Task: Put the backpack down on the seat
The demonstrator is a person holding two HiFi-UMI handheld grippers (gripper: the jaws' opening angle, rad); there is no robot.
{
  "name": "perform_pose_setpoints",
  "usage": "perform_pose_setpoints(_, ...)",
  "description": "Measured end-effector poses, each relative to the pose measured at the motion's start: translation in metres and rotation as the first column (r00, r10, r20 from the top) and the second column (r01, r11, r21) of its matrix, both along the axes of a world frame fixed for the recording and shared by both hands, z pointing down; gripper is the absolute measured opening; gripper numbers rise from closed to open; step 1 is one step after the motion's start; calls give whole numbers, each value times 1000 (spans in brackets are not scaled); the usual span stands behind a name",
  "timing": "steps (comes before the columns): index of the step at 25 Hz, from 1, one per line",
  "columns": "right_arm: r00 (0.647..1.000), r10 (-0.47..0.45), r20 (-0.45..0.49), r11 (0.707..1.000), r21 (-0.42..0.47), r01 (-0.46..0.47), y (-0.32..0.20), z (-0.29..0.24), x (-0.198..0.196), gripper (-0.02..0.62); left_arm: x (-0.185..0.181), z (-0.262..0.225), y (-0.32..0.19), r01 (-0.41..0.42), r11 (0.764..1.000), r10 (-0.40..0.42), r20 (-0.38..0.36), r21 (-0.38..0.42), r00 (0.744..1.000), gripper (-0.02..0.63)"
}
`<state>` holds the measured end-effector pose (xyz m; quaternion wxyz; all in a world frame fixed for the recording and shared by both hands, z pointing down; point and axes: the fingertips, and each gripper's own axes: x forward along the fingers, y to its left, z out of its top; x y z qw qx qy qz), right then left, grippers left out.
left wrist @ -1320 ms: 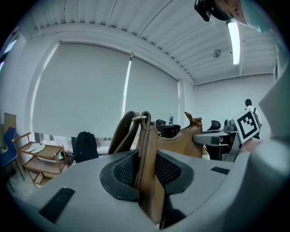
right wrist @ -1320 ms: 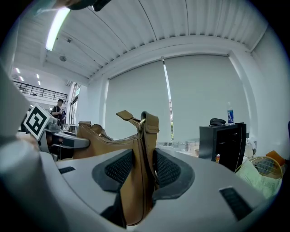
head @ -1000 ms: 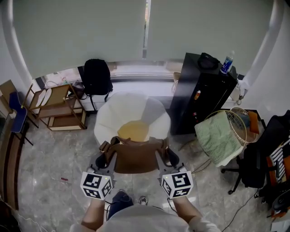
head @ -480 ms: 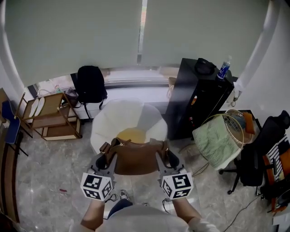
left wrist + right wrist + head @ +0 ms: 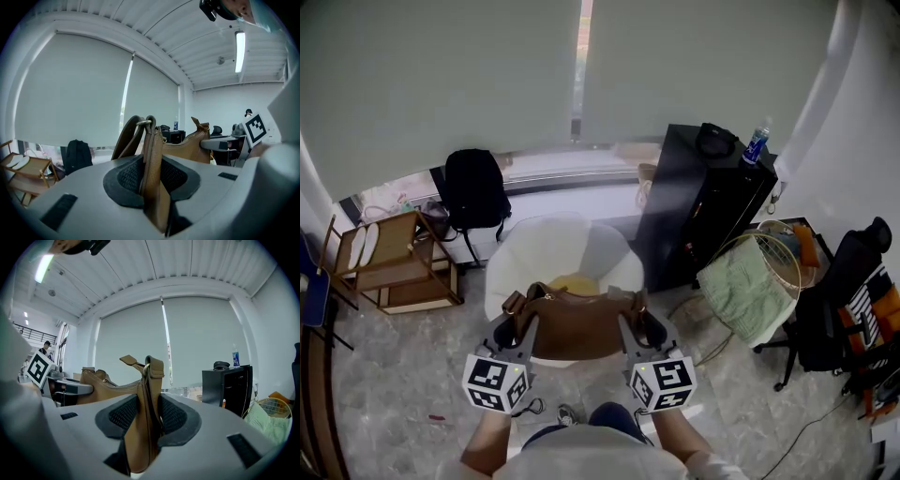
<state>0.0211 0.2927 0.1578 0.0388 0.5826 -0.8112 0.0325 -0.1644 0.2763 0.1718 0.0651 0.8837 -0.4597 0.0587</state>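
- Nearest the person, at the bottom of the head view, the left gripper [image 5: 517,328] is clenching the left end of the backpack [image 5: 577,323]. Its pads are pressing on a flat brown strap tab, with a metal ring sitting just above them.
- Beside it, the right gripper [image 5: 639,326] is grasping the backpack's right end the same way, squeezing a tan leather tab below a ring.
- Between the two grippers the backpack is hanging stretched and roughly level. It is showing as a soft brown leather bag with a curved top edge, a zip running along that edge and small gold-coloured fittings at both ends.
- Just beyond and below, the seat [image 5: 539,253], a round white tub chair, is standing on the marbled floor [image 5: 403,356]. The backpack is being held over the seat's front edge.
- A yellow cushion [image 5: 577,281] is lying in the seat's hollow, partly hidden by the backpack.
- Right of the seat, a round wire basket [image 5: 787,258] is tilting on the floor and holding a green cloth [image 5: 736,291].
- Left of the seat, a low wooden rack [image 5: 394,267] is carrying pale round pieces [image 5: 358,246] at its left end.
- Farther back, a black cabinet [image 5: 703,216] is bearing a bottle [image 5: 756,144] at its top right corner and a dark object [image 5: 715,139] beside it.
- Farthest, a black rucksack [image 5: 472,187] is leaning below the window blinds.
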Motion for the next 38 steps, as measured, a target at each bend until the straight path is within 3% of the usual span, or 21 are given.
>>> perform_pose_setpoints(10,1000,1,13,999,-34,-1,-37,7,10,166,9,6,-35,-8,999,8,-3,-33,1000,104)
perform_pose_setpoints(30,992,-126,24,991,-41,127,-139,14,61,166,59,15,-117,114,993,-114,-14,-40,993,104)
perform_pose_setpoints(38,992,-126,21,991,-36,127,-162,14,55,166,54,16,-140,115,993,-116,-21,-29,993,104)
